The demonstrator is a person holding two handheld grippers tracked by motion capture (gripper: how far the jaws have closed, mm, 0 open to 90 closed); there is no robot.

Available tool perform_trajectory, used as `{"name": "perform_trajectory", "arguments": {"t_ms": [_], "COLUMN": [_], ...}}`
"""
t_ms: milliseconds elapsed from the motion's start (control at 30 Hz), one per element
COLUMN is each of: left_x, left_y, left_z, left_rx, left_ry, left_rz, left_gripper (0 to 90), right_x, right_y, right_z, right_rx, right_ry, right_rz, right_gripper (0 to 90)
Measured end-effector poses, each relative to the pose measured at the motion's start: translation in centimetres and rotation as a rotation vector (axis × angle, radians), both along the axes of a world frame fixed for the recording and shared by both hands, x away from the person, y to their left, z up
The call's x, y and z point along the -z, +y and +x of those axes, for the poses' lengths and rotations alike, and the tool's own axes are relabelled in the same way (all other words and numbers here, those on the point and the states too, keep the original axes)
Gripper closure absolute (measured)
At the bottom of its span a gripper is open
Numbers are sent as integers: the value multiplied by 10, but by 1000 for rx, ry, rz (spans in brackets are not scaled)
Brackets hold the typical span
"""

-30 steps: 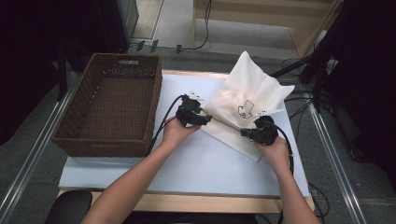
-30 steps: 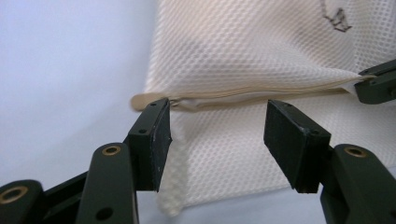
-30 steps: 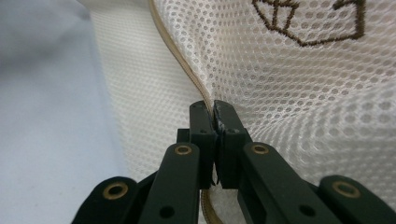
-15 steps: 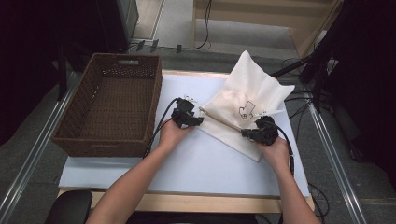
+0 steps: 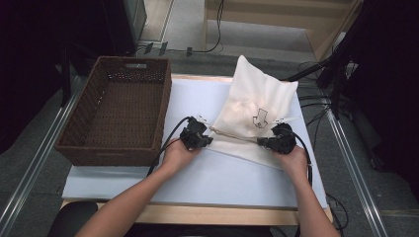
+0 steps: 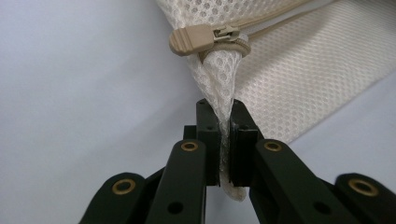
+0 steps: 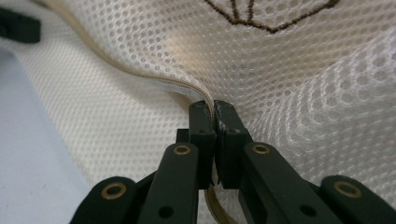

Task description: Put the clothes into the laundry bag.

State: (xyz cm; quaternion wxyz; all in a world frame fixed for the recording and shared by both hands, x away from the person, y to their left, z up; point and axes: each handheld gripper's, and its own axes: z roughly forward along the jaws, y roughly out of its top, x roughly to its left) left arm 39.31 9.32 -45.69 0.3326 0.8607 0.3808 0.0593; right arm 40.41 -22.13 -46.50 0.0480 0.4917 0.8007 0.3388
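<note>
On the table [image 5: 123,182] before you, the basket [image 5: 118,116] stands at the left and the mesh bag [image 5: 254,111] lies to its right, your left gripper [image 5: 203,139] clamping the bag's near-left corner beside the zip pull [image 6: 196,39], your right gripper [image 5: 267,143] its near-right edge

You are at a lab recording bench: pale blue mat on a wooden table [image 5: 247,217], metal floor rails [image 5: 353,168] either side, black cables [image 5: 316,98] trailing at upper right, grey carpet beyond.
</note>
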Motion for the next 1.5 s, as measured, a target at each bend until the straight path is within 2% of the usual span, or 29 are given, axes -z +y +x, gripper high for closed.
{"name": "perform_trajectory", "arguments": {"t_ms": [167,233,333,367,533,633,900,1033,1200,1333,1500], "left_x": [-2,-2,-3,-3,-4,-2,-6,-12,-18,-21,-28], "left_y": [6,9,11,12,23,25,33,37,36,36,36], "left_z": [-19,-26,-36,-38,-48,-54,-56,-57,-58,-58,-61], "left_rx": [19,26,43,46,35,37,40,45,38,39,54], "left_ry": [5,21,19,25,74,83,52,52,15,14,-17], "left_rz": [-24,-42,-34,-32,-80,-97,-135,-161,-153,-168,-168], "left_gripper": [868,867,866,866,866,860,749,638,475,451,436], "right_x": [1,1,1,1,1,1,-3,-6,-10,-14,-22], "right_y": [5,7,9,9,15,19,17,16,14,13,12], "right_z": [0,0,-1,0,-2,-2,-9,-13,-18,-24,-34], "right_rx": [-17,-24,-32,-36,-58,-70,-92,-98,-118,-141,-172], "right_ry": [-2,1,-1,-2,-5,-4,-15,-29,-39,-52,-80], "right_rz": [-9,-14,-14,-13,-16,-25,0,10,26,21,20], "right_gripper": [882,881,882,882,881,880,854,821,742,704,673]}}
